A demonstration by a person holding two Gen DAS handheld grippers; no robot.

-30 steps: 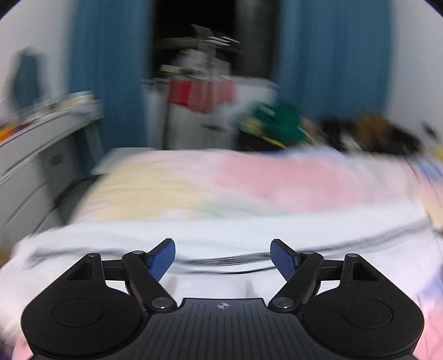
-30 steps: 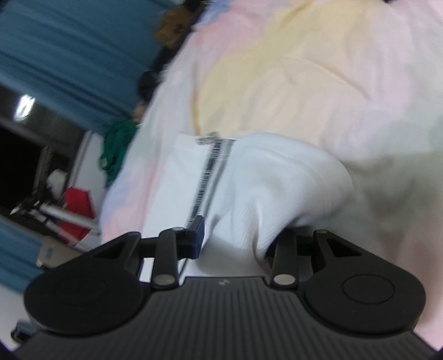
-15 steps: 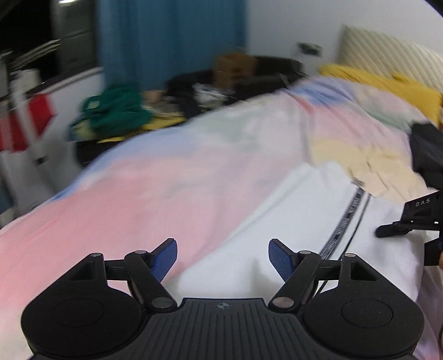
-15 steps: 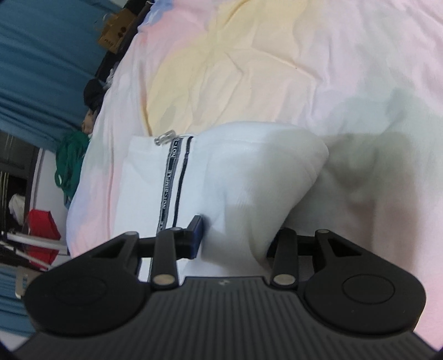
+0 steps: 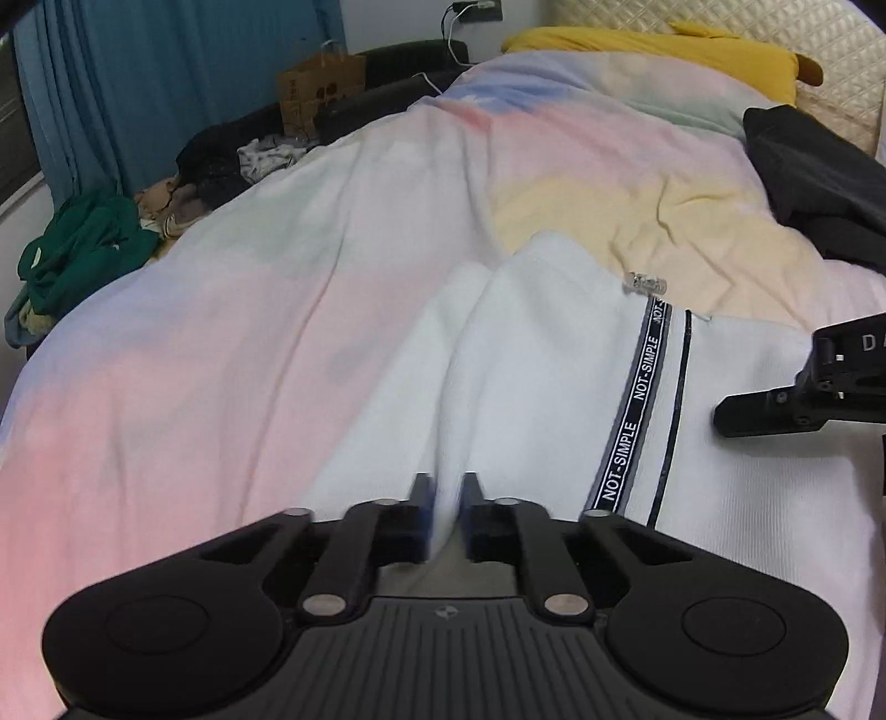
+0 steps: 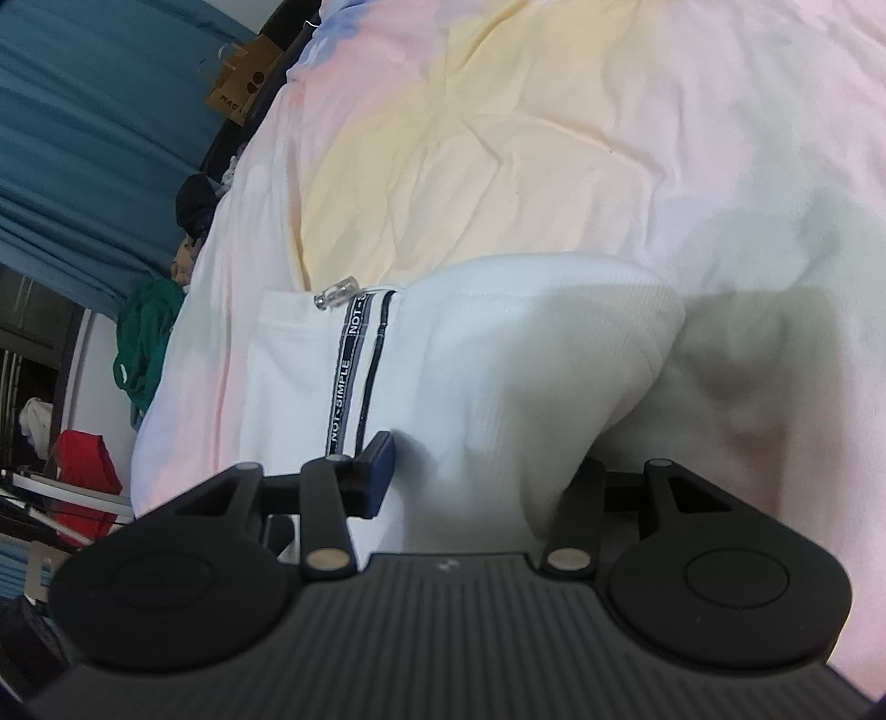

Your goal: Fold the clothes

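left gripper (image 5: pixel 443 509) now pinching white garment (image 5: pixel 526 387)

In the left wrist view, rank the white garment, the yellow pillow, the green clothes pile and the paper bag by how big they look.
1. white garment, though nearest the camera
2. yellow pillow
3. green clothes pile
4. paper bag

Pillow and green pile look close; uncertain.

Pastel bedspread (image 5: pixel 232 354), teal curtains (image 5: pixel 138 83), quilted headboard (image 5: pixel 775 33), white wall (image 5: pixel 398 22)

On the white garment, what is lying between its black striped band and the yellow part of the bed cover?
In the left wrist view, a small clear plastic clip lies at the top end of the black striped band on the white garment, just before the yellow part of the bed cover.
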